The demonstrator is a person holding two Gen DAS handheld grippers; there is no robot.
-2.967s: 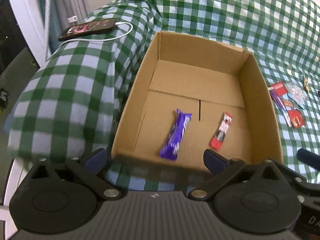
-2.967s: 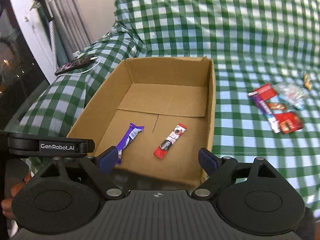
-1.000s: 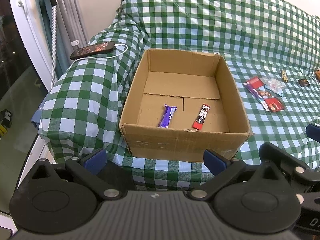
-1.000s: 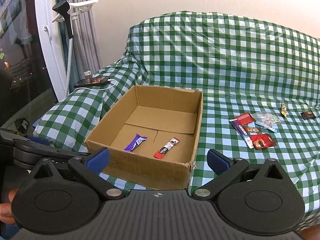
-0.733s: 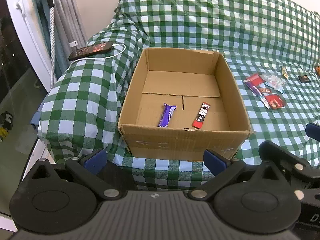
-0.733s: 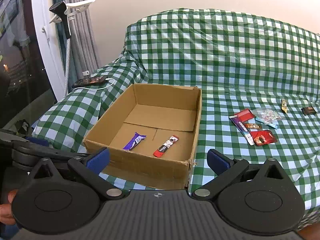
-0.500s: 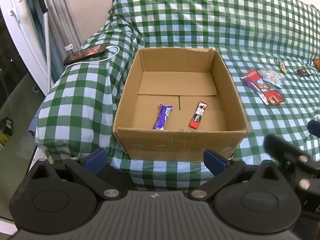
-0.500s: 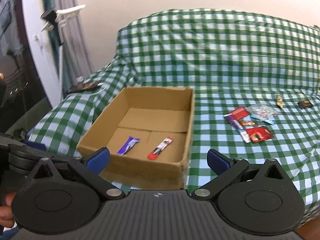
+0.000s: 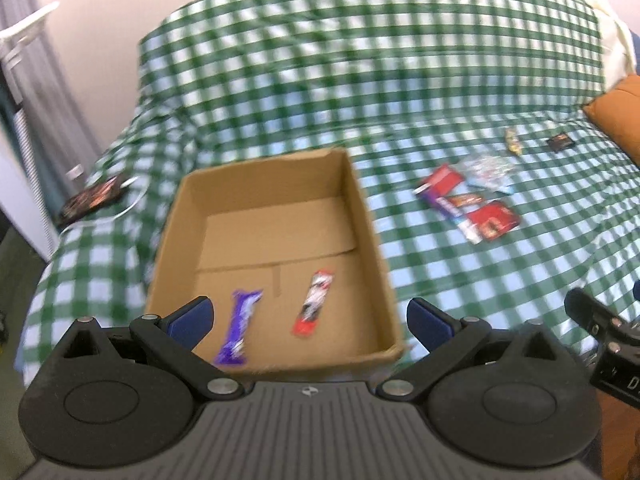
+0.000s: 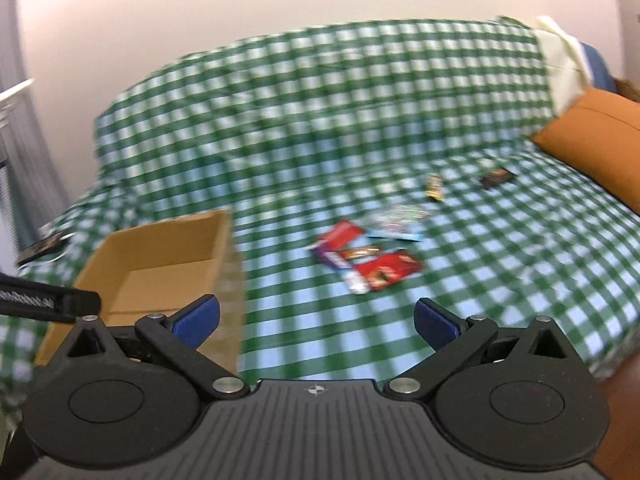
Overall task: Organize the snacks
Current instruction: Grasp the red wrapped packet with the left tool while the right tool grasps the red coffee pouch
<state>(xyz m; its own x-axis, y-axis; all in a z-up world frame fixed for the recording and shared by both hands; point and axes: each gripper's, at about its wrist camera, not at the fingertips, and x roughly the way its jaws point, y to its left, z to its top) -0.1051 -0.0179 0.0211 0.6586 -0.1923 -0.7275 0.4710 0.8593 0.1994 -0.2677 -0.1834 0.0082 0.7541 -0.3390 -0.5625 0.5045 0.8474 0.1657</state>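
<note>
In the cardboard box point(image 9: 372, 216), lower centre, a purple bar point(image 9: 239, 327) and red bar point(image 9: 314, 308) lie lengthwise, near-parallel. Loose snacks point(image 10: 368, 264) sit mid-frame on the checked cover point(image 10: 500, 280). Left tool point(image 9: 308, 320) and right tool point(image 10: 316, 320) gape empty.

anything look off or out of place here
Nothing damaged or spilled. The box holds only a purple bar and a red bar. The other snacks lie loose on the checked cover, two small ones further back. Both tongs are open and empty.
</note>
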